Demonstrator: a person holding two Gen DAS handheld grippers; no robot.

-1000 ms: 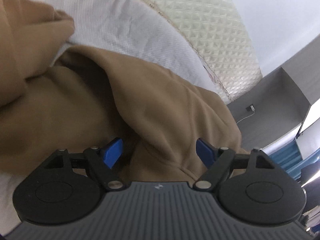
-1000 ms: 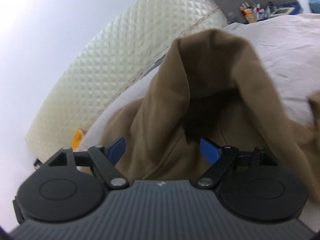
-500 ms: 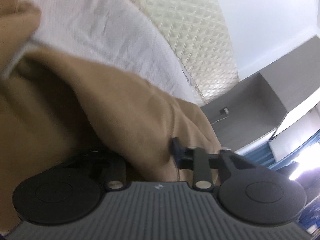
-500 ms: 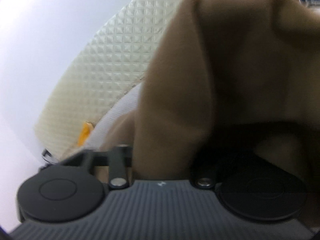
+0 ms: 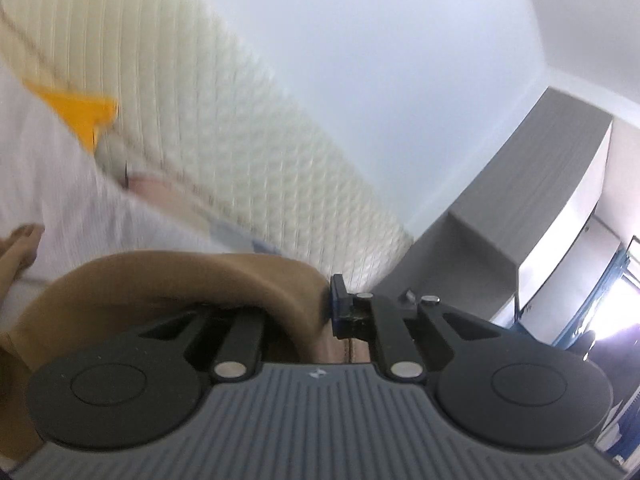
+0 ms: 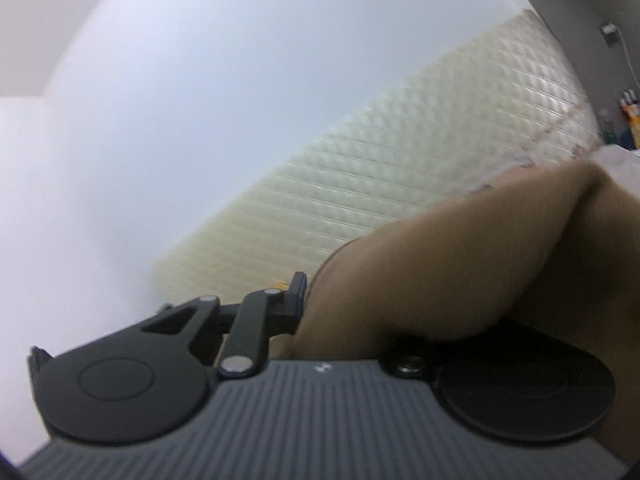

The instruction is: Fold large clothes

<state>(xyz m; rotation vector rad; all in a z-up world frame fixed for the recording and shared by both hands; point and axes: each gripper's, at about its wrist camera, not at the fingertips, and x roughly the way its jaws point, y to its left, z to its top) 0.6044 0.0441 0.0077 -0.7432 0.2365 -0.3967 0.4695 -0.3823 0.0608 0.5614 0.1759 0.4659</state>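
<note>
Left tool [image 5: 320, 300] clamped on tan garment [image 5: 168, 276], right tool [image 6: 316, 300] apparently closing on it

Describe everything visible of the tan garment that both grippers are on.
The tan garment is a soft, thick-looking knit, plain brown with no print in view. Only bunched folds show. In the left wrist view a rounded fold arches over the left gripper, pinched against its blue pad, with more cloth trailing down at the left edge. In the right wrist view a fold drapes over the right gripper, hiding one finger; those jaws are closing with the cloth between them. Behind it stand the white bed sheet and quilted headboard.
</note>
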